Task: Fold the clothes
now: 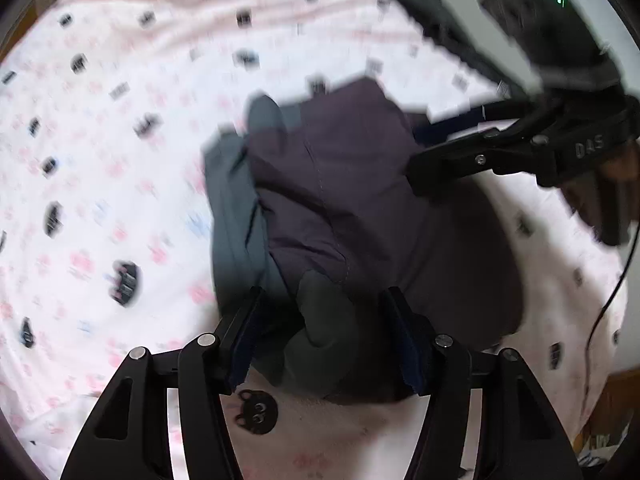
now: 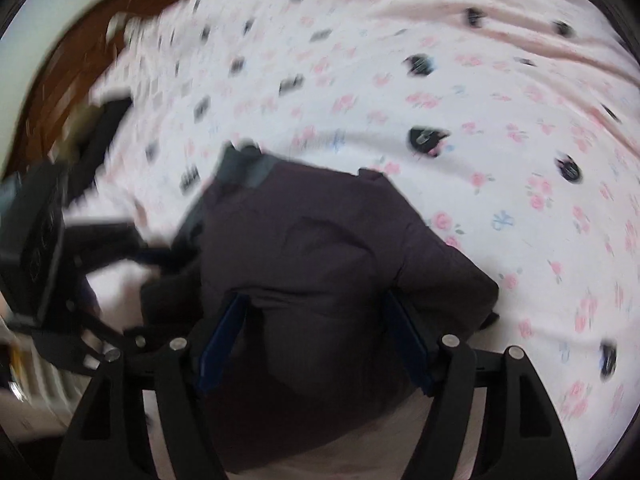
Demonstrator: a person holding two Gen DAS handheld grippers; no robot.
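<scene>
Floral bedsheet (image 1: 120, 140) spreads under a half-folded dark purple garment (image 1: 340, 184). Both my left tongs (image 1: 324, 340) and right tongs (image 2: 316, 344) stand open astride its near edge. Next, I judge, pinch and fold over.

Dark purple garment (image 2: 320, 240), grey-teal lining (image 1: 236, 216); white bedsheet (image 2: 460, 92), pink floral print

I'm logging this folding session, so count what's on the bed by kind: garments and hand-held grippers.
Garments: 2, a dark purple garment and a grey-teal garment partly beneath it.
Hand-held grippers: 2, left hand-held gripper and right hand-held gripper.
Total: 4, over the floral bedsheet.
</scene>
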